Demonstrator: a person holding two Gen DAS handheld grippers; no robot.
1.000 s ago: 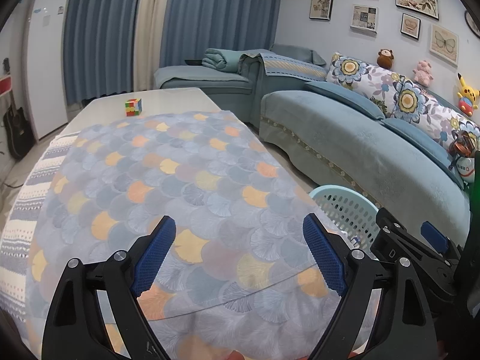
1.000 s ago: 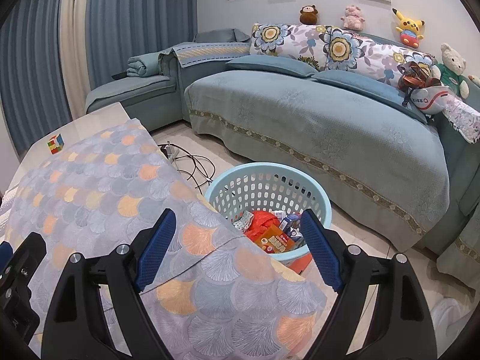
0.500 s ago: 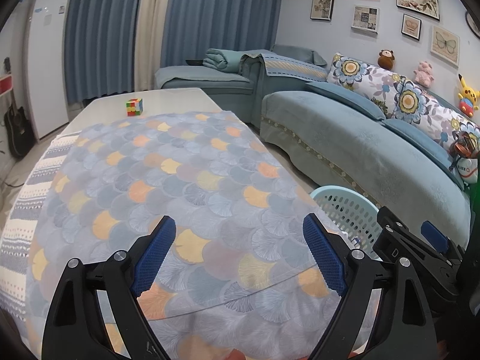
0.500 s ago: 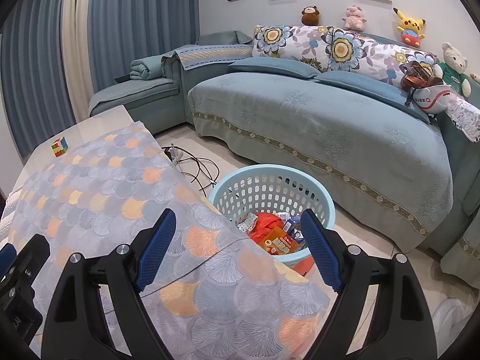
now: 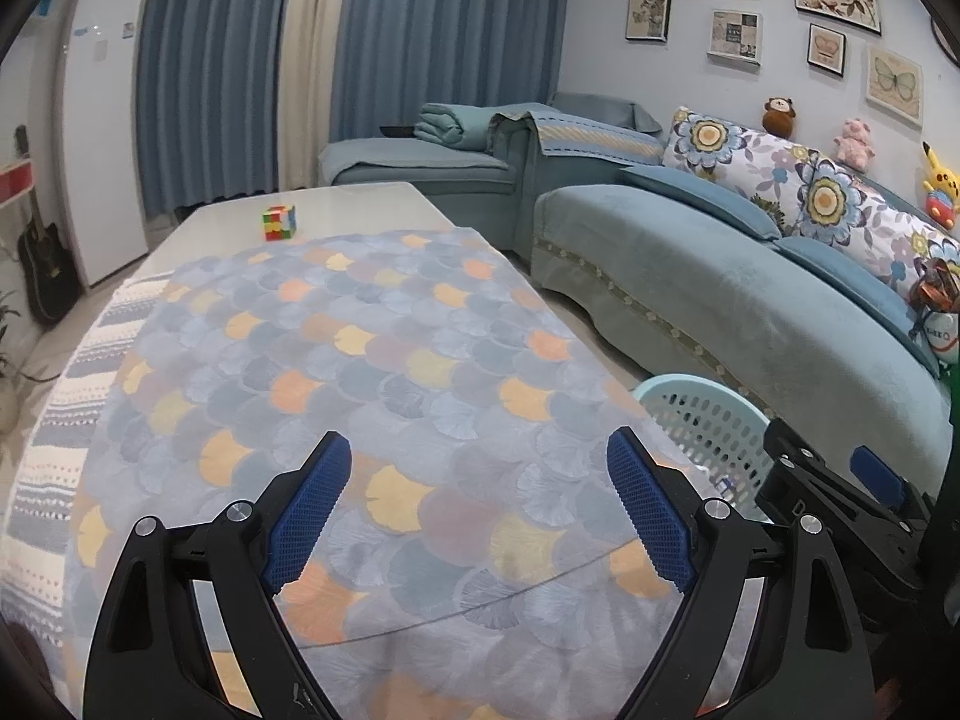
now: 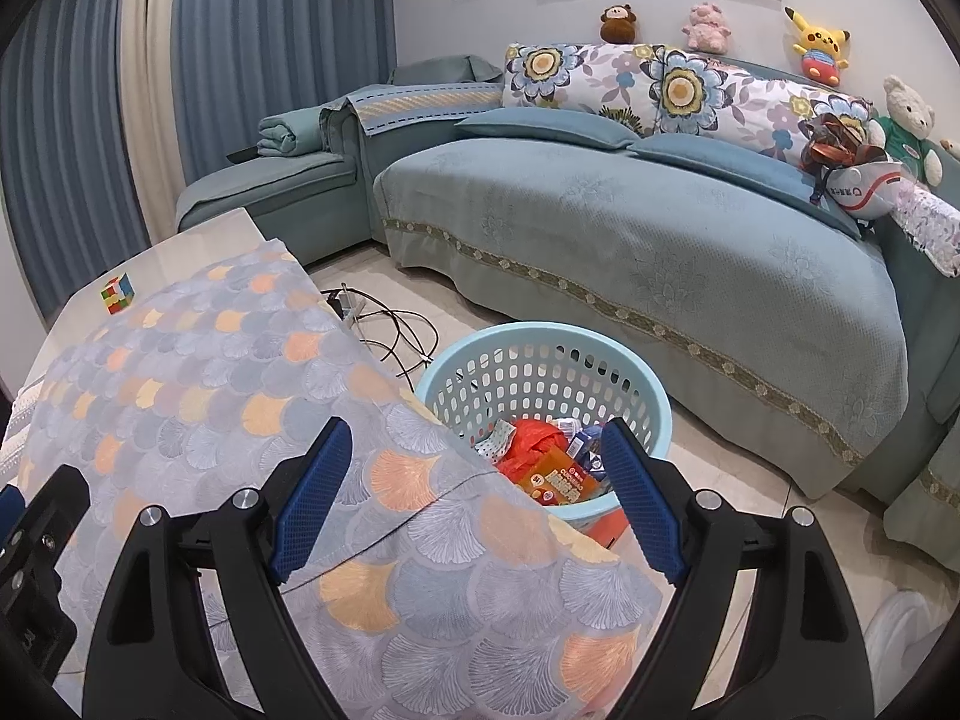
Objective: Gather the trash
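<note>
Fingers (image 5: pixel 312 504) of the left gripper (image 5: pixel 474 498) and right gripper (image 6: pixel 474 498) stand wide and empty. Wrappers (image 6: pixel 546 462) already lie in the basket (image 6: pixel 651 405) beside the tabletop (image 5: pixel 336 204); scan the cloth (image 5: pixel 384 372) for leftovers before withdrawing.

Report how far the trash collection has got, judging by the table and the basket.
Done: wrappers and an orange bag already lie in the light blue basket beside the table. In hand: nothing; the left gripper and right gripper both stand open and empty above the patterned tablecloth. Left: no trash shows on the cloth; only a puzzle cube sits at the far end.
</note>
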